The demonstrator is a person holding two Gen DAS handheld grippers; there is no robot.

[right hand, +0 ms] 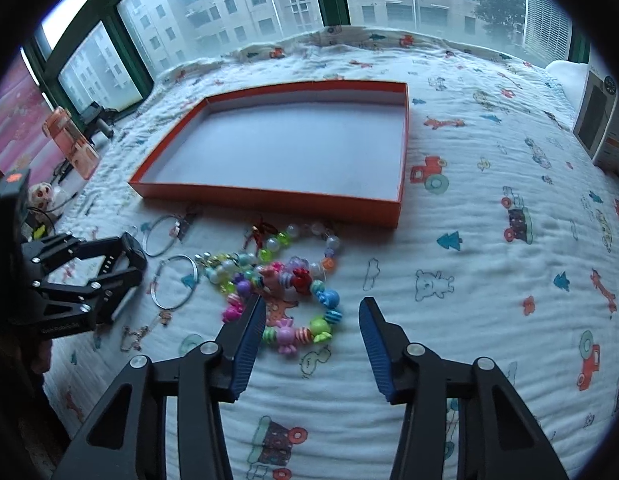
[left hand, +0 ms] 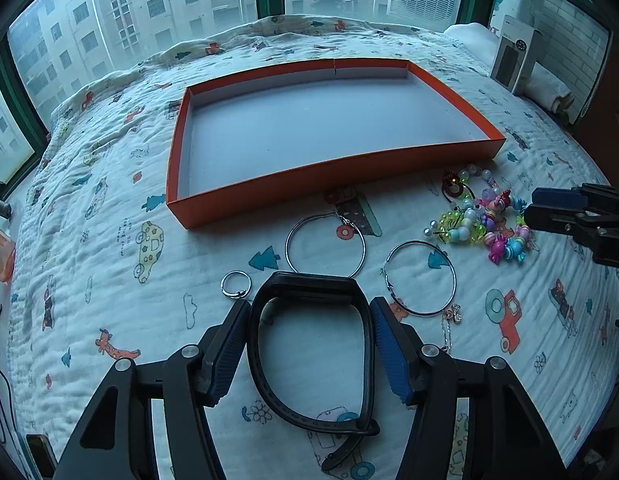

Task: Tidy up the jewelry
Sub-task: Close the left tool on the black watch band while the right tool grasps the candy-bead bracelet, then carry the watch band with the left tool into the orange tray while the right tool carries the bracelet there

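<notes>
A black wristband (left hand: 252, 344) lies on the printed quilt, and my left gripper (left hand: 310, 307) is shut on it, a blue pad pressing each side of the loop. Beyond it lie two silver hoop earrings (left hand: 286, 246) (left hand: 454, 280), a small silver ring (left hand: 224, 285) and a thin chain with a charm (left hand: 452, 314). A heap of coloured bead bracelets (right hand: 285, 336) sits between the fingers of my right gripper (right hand: 311, 302), which is open. Its left finger touches the beads and its right finger stands apart from them. The orange tray (left hand: 333, 184) (right hand: 269, 196) behind has nothing in it.
A grey carton (left hand: 513, 56) (right hand: 597, 120) stands at the bed's far right edge. A clear orange case (right hand: 71, 144) and cables sit on the sill at the left. Windows run along the far side. The quilt to the right of the beads is bare.
</notes>
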